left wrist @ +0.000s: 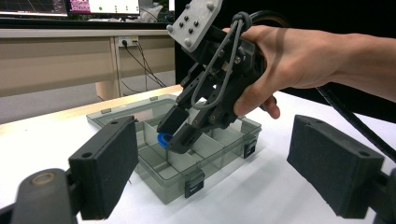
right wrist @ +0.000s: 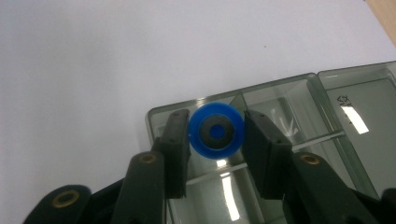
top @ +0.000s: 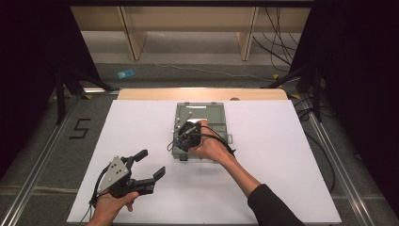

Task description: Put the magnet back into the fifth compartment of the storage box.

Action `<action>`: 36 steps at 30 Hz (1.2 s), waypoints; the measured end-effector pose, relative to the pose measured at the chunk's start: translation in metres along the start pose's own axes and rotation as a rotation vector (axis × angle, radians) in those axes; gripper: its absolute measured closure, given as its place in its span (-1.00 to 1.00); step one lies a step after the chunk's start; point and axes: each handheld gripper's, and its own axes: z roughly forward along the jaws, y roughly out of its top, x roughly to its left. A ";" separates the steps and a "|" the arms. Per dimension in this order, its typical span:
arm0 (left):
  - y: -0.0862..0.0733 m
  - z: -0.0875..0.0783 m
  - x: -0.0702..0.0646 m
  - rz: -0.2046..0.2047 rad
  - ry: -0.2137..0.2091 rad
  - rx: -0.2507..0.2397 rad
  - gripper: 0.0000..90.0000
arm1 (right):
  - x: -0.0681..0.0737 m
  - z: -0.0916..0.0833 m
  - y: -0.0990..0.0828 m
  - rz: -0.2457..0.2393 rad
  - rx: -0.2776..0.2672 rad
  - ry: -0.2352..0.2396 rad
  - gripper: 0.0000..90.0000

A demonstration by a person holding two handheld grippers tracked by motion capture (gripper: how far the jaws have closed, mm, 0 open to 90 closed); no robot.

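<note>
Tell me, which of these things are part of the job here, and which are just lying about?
In the job:
- blue round part, clamped in the right gripper
- clear compartment box, lid open, below it

Just about:
- left gripper, open and holding nothing, off to the side
- small blue thing on the floor
- floor cables

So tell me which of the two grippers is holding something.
The right gripper, clamped on a blue ring above the box; the left gripper is open.
</note>
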 end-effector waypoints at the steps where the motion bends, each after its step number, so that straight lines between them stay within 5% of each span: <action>1: 0.000 0.000 0.000 0.001 0.001 -0.001 -0.66 | 0.000 0.001 0.000 0.002 0.003 -0.003 0.39; 11: 0.000 0.000 0.000 -0.004 -0.003 -0.002 -0.66 | -0.001 0.011 -0.001 0.003 0.018 0.005 0.37; 14: 0.000 0.000 0.000 0.001 -0.003 -0.003 -0.66 | -0.001 0.012 -0.001 0.033 0.012 -0.002 0.12; 23: 0.000 0.000 0.001 0.013 -0.009 -0.013 -0.66 | -0.003 -0.007 -0.001 0.078 -0.068 -0.044 -0.24; 36: 0.000 0.000 0.000 0.000 -0.003 -0.003 -0.66 | -0.001 -0.032 -0.005 0.106 -0.127 -0.059 -0.34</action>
